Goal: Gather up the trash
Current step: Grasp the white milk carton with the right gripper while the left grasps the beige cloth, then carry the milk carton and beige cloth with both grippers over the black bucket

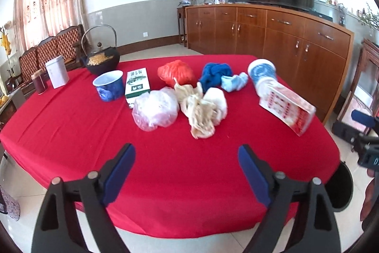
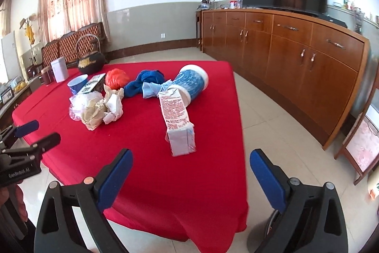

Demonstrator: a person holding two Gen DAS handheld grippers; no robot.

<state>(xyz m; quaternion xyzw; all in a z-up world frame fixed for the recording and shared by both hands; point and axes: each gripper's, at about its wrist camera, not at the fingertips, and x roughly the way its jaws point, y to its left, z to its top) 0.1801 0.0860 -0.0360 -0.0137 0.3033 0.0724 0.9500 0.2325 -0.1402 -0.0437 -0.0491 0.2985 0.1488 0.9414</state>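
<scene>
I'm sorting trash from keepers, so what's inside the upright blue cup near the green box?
The blue cup shows only a pale inner wall at its open rim; its bottom is hidden, so any contents can't be seen.

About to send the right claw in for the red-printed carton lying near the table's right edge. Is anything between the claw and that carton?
Nothing visible. The right claw is open and empty, and only bare red tablecloth lies between it and the carton. The tipped blue cup sits at the carton's far end, beyond it.
</scene>
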